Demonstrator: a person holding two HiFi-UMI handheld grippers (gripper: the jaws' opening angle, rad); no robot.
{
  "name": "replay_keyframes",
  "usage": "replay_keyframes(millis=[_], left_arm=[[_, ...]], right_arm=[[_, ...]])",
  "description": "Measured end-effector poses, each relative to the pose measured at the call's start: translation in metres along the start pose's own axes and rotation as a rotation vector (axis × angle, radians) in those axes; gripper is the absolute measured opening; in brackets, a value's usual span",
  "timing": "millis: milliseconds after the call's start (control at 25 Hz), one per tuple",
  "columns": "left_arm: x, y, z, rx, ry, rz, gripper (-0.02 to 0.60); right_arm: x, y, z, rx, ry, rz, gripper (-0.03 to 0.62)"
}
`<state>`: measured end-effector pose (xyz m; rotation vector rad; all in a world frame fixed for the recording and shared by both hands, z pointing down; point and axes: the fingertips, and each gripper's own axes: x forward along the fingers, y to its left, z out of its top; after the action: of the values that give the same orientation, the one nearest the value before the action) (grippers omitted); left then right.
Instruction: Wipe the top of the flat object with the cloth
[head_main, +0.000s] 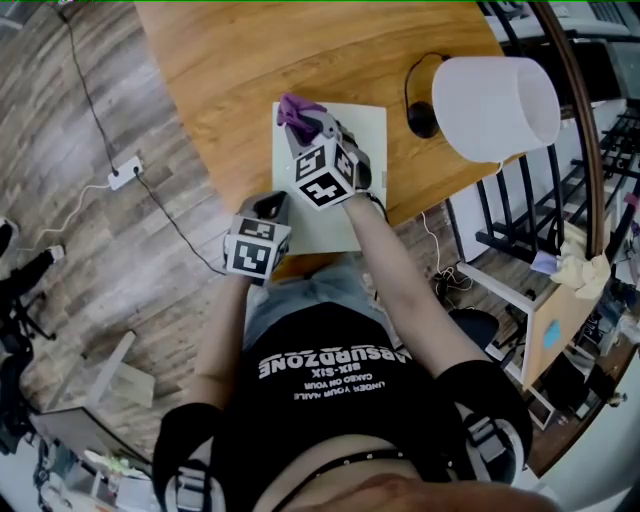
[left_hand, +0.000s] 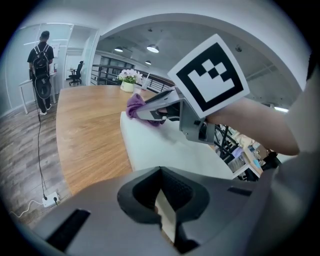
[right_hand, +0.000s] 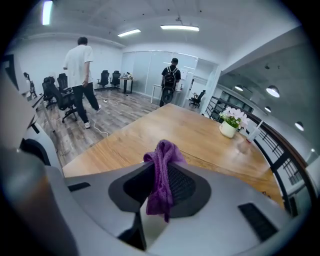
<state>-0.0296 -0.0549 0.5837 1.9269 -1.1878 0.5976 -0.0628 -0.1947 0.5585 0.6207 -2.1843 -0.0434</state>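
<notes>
Between the left gripper's (left_hand: 161, 200) clenched jaws sits the near edge of the flat white board (left_hand: 165, 147). Ahead of them, the right gripper (right_hand: 161, 197) pinches the purple cloth (right_hand: 163, 172) at the board's far end, with the wooden table (head_main: 220, 60) beyond.

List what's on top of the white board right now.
Purple cloth, pinched in the right gripper, sits at the white board's far left corner. Left gripper clamps the near edge. Board surface beneath the grippers and forearm is hidden.
</notes>
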Motion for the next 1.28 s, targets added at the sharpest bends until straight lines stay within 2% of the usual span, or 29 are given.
replay_keyframes(millis=[200, 320, 520, 1000, 1120, 1280], left_arm=[[0.0, 0.001, 0.0, 0.01, 0.005, 0.007, 0.017], [0.001, 0.002, -0.001, -0.002, 0.005, 0.003, 0.017], [0.001, 0.004, -0.003, -0.028, -0.003, -0.001, 0.017], [0.002, 0.007, -0.003, -0.007, -0.009, 0.026, 0.017], [0.003, 0.008, -0.004, -0.002, -0.01, 0.03, 0.017], [0.001, 0.007, -0.004, 0.006, -0.012, 0.038, 0.017]], right_arm=[[0.001, 0.022, 0.005, -0.158, -0.021, 0.072, 0.087], [0.002, 0.028, 0.004, -0.214, -0.026, 0.096, 0.087], [-0.002, 0.033, 0.001, -0.205, -0.033, 0.128, 0.087], [-0.019, 0.064, -0.016, -0.22, -0.01, 0.216, 0.086], [-0.023, 0.071, -0.019, -0.19, -0.014, 0.22, 0.086], [-0.027, 0.075, -0.02, -0.203, -0.03, 0.198, 0.086]])
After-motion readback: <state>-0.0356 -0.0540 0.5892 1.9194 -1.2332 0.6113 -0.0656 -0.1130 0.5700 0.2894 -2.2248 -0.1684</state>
